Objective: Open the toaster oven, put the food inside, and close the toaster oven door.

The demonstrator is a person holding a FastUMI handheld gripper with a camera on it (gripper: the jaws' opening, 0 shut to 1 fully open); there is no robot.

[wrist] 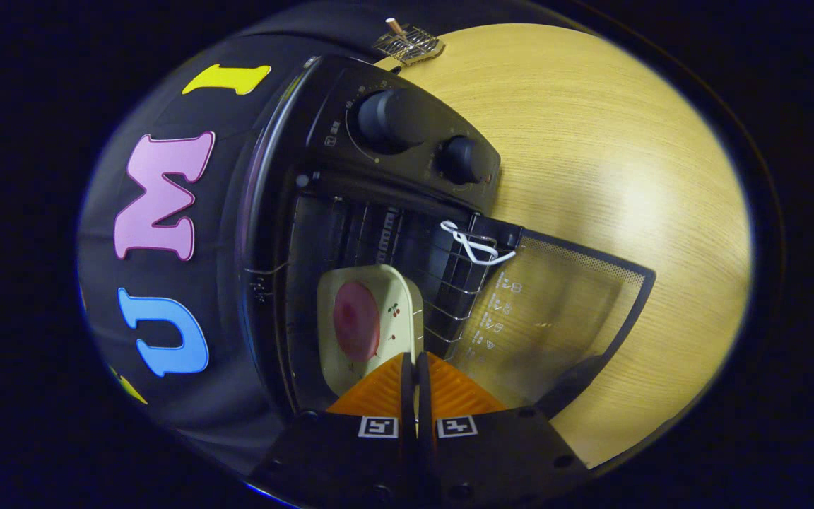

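Gripper view: the camera is rolled, so the oven [379, 184] appears tipped on its side, standing on a wooden table [626, 177] with its door [555, 318] swung fully open and lying flat. Two knobs [393, 120] sit on the control panel. A cream plate [372, 325] carrying a round pink piece of food [356, 322] rests on the wire rack [449, 276] inside the cavity, so the food appears to be already in place. A white cord [474, 244] is looped on the rack's edge near the hinge.

The gripper [415, 367] has its fingers drawn together, pinched on the plate's near rim as far as I can tell.

The plate looks rigid, light and glazed, so probably slippery; its rim is the natural hold. What seems left is closing the glass door, best taken at its far edge.
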